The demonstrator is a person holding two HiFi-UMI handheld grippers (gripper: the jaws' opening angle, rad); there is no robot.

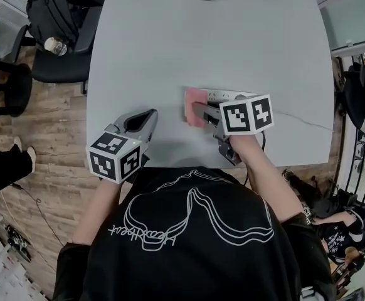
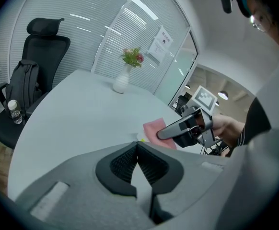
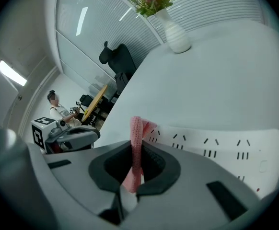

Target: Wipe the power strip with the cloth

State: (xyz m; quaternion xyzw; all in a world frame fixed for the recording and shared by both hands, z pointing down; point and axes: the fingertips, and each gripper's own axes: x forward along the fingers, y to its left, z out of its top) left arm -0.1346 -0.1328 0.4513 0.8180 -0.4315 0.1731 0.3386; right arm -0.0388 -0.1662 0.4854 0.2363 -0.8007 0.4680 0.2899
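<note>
Our right gripper (image 3: 135, 163) pinches the cloth (image 3: 136, 131), soft and limp, by its fold; the strip (image 3: 216, 145) lies just ahead of its jaws, light and likely to slide. Our left gripper (image 2: 137, 158), closed and empty, could steady its end.

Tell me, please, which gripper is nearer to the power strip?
Right. The right gripper, jaws shut on the pink cloth, is at the power strip's left end. The left gripper is apart, off to the strip's left over the table, jaws together.
</note>
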